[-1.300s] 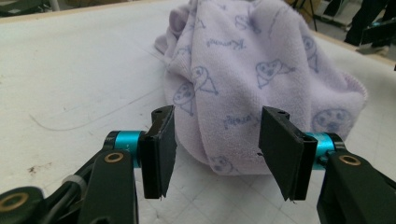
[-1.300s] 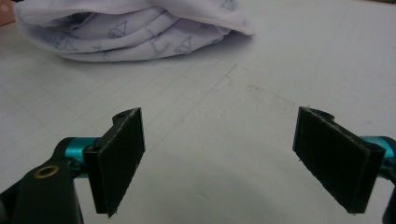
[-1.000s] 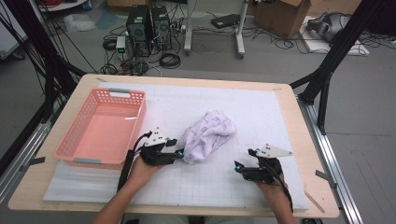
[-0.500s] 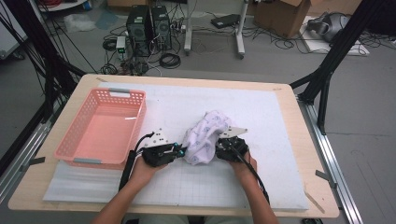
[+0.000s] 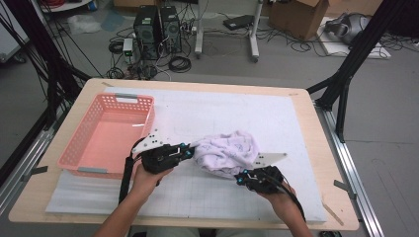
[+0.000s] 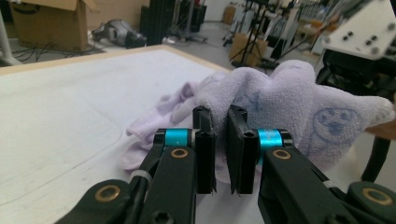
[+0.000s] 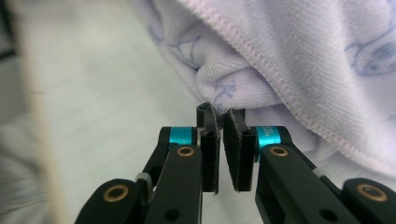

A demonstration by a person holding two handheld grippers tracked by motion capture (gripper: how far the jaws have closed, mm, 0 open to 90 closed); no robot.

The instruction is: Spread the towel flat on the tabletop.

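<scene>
Left gripper point(image 5: 187, 152) and right gripper point(image 5: 240, 178) have just been closing, each now pinching the lilac towel point(image 5: 226, 152) mid-table, beside the basket point(image 5: 84, 148); thin bites could slip during lifting.

No word, brand or number can be read anywhere from here. The lilac towel point(image 6: 299, 107) carries faint blue printed marks, one a small round cartoon face and another that may be a letter K point(image 7: 223, 91), though the cloth is too creased and blurred to be sure of it
</scene>
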